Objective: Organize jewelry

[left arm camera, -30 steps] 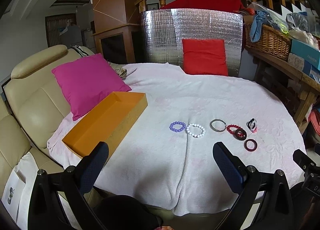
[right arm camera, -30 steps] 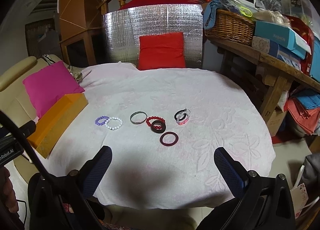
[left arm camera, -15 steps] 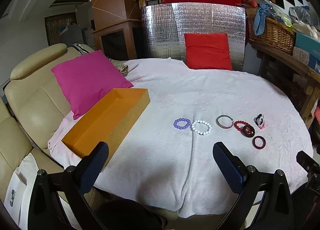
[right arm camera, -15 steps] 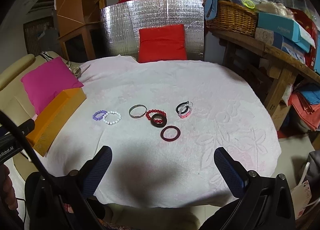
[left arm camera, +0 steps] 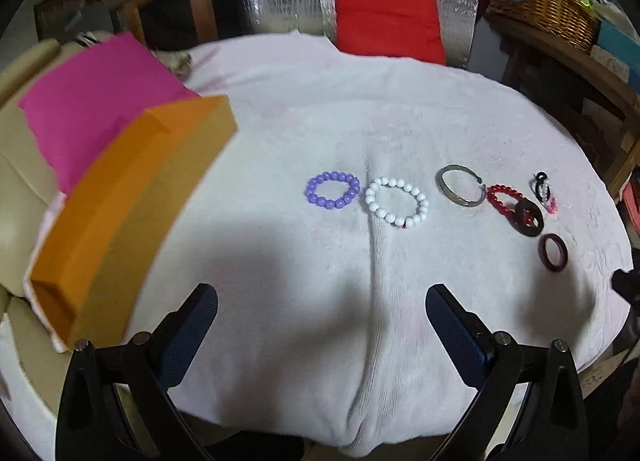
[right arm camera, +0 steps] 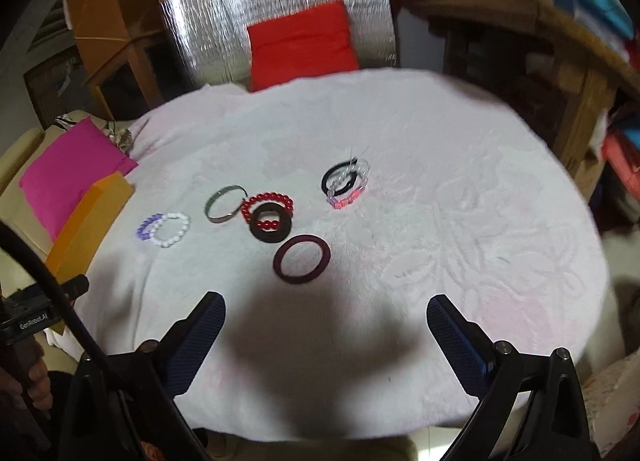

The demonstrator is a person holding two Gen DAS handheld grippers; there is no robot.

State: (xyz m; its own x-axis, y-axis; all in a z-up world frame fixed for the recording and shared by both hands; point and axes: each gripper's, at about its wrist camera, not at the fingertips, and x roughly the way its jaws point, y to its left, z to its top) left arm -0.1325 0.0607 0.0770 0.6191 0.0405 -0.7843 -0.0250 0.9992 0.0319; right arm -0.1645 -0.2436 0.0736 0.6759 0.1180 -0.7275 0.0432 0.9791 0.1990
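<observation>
You are hovering both claws above the near edge of the worktop [left arm camera: 280, 109], and no jewelry is boxed yet. Going from the left of the left wrist frame: the orange box [left arm camera: 132, 197] is lying at centre left, then the purple bead bracelet [left arm camera: 332, 190] and the white bead bracelet [left arm camera: 396, 201] near mid-frame, the metal bangle [left arm camera: 460, 185], the red bead bracelet [left arm camera: 505, 200] with the dark flat ring [left arm camera: 529, 217] lying partly on it, the hair ties [left arm camera: 543, 189], and the maroon ring [left arm camera: 553, 252] at right.

Your left claw [left arm camera: 322, 335] is standing wide and carrying nothing; your right claw [right arm camera: 326, 343] is likewise spread wide and carrying nothing.

I judge you are approaching for a first pick. Come down steeply with one finger inside a loop and one outside, pinching a single side of the band; the soft cloth may bunch, so close gently. Take free-lying pieces before the overlapped pair.

At lower left of the right wrist frame, the other gripper body is reading "GenRobot.AI" [right arm camera: 33, 321].
</observation>
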